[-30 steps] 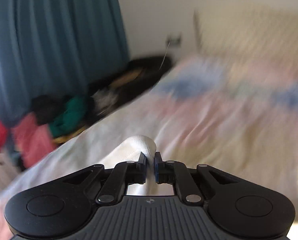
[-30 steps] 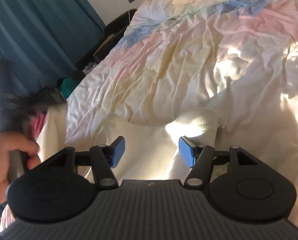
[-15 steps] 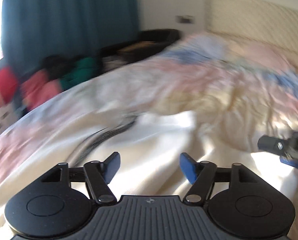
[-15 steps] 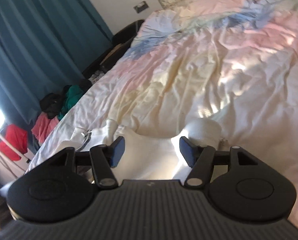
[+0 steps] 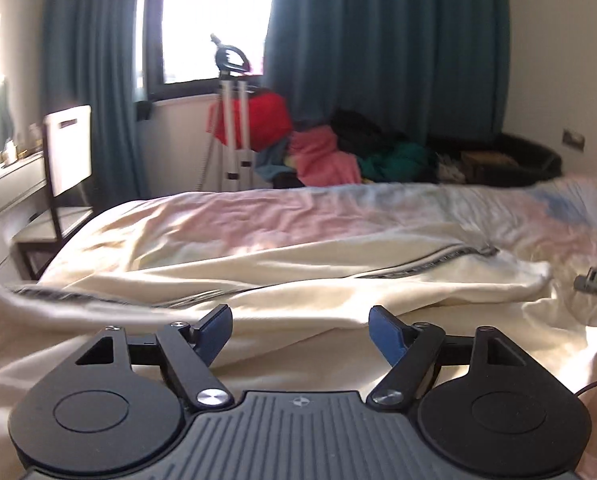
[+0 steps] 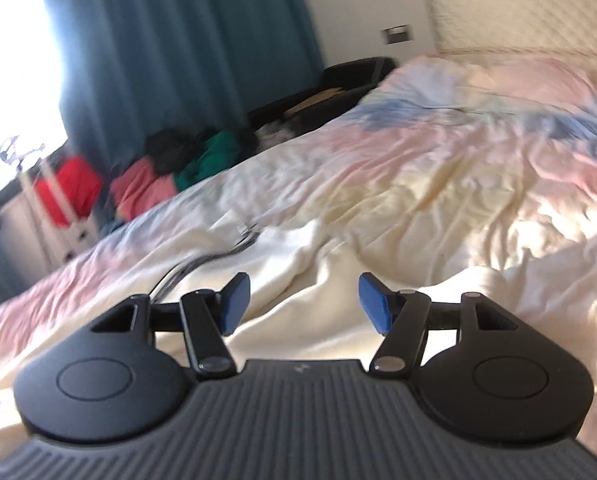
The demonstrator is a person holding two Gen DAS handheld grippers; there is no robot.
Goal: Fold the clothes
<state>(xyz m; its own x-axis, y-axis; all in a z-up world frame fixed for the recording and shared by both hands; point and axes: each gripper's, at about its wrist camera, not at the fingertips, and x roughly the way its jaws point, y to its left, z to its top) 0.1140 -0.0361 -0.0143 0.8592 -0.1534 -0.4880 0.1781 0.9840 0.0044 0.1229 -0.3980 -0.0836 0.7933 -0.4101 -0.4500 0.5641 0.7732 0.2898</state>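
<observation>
Cream zip-up garment (image 5: 338, 276) sprawled across the pastel bed (image 5: 258, 220), loosely bunched, zip (image 5: 430, 262) running along its length. Likely to fold crooked unless flattened first. Left tongs (image 5: 300, 334) and right tongs (image 6: 303, 303) spread wide, gripping nothing; easy to snag bedding underneath.

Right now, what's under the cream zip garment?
The cream zip garment lies spread on the pastel duvet, which shows all around it. Whatever is directly beneath is covered.

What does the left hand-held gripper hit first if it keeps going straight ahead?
Probably the cream zip-up garment lying across the bed; the open left hand-held gripper points over it at a shallow angle, so the contact point is uncertain.
</observation>
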